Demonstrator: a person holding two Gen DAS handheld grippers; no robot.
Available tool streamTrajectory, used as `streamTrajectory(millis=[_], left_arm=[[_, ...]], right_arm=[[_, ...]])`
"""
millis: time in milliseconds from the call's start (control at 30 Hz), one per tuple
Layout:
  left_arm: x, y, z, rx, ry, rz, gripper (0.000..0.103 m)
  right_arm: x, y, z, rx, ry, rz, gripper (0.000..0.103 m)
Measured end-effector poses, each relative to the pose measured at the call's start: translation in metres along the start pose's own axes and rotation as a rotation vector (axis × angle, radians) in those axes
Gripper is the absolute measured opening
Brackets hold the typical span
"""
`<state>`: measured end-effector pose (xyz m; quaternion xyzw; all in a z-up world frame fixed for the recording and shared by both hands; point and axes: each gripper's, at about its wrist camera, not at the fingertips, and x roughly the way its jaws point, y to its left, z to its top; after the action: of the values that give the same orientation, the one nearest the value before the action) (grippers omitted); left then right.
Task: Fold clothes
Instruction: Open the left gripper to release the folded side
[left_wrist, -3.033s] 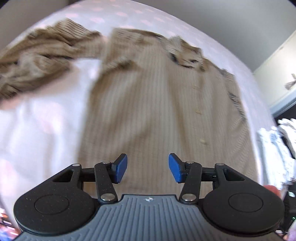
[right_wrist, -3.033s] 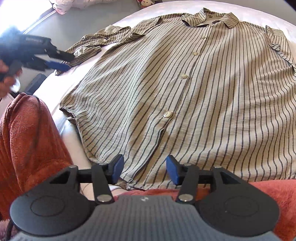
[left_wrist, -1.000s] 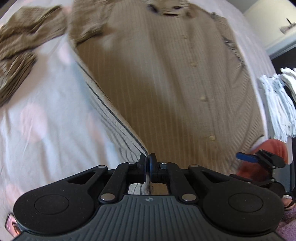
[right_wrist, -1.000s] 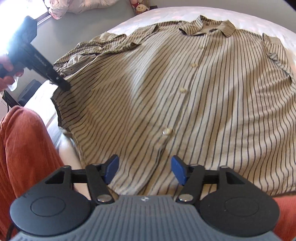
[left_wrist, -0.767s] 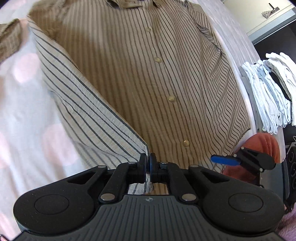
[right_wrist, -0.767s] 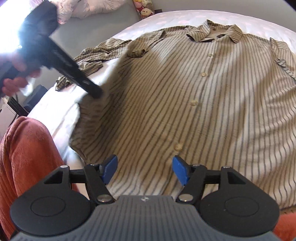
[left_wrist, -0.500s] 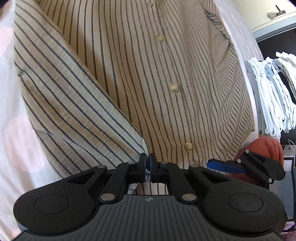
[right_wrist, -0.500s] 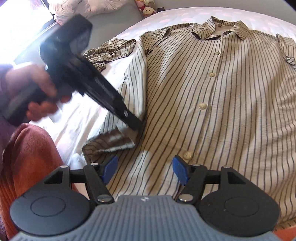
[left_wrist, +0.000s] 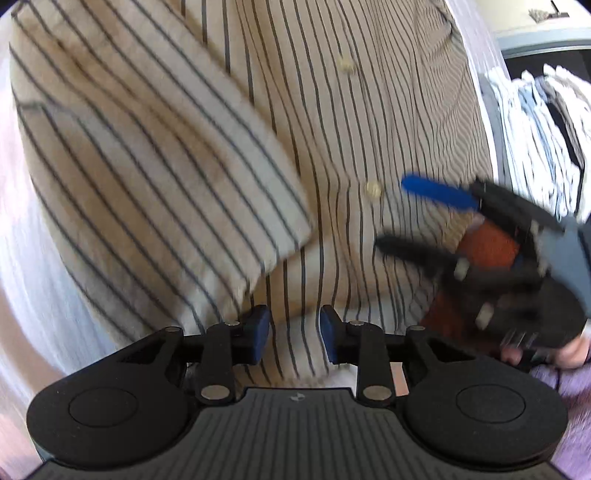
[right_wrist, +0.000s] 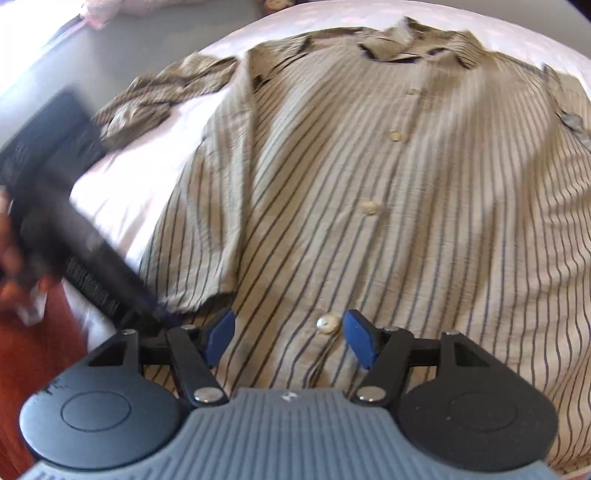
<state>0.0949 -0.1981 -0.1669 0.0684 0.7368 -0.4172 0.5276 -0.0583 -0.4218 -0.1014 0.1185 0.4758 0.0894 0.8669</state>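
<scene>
Pale pink-spotted bedsheet (right_wrist: 140, 177) under a thin, crinkled beige shirt (right_wrist: 406, 229) with dark pinstripes and round cream buttons, spread face up across the bed. Laid lengthwise away from the cameras, collar (right_wrist: 413, 48) at the far end, hem nearest the grippers, button placket running down the middle. Left side panel (left_wrist: 147, 155) folded over onto the front, its paler inside turned up, stripes slanting across those beneath; left sleeve (right_wrist: 159, 96) bunched on the sheet beside it. Left gripper (left_wrist: 294, 328) hovering low over the hem with blue pads parting, striped cloth seen in the gap but not pinched. Right gripper (right_wrist: 289, 334) spread wide above the lowest button (right_wrist: 328, 324), gripping nothing. Rust-red corduroy (right_wrist: 33, 350) at the near edge; folded white laundry (left_wrist: 539, 129) stacked at right, blurred
</scene>
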Motion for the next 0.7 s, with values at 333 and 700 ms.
streamTrajectory(millis=[333, 700], left_arm=[[-0.073, 0.018, -0.013, -0.002, -0.132, 0.145, 0.037], [-0.139, 0.091, 0.041, -0.054, -0.257, 0.257, 0.039]], right_arm=[[0.022, 0.036, 0.025, -0.063, 0.007, 0.119, 0.048], [0.057, 0.04, 0.038, -0.061, 0.118, 0.077, 0.016]])
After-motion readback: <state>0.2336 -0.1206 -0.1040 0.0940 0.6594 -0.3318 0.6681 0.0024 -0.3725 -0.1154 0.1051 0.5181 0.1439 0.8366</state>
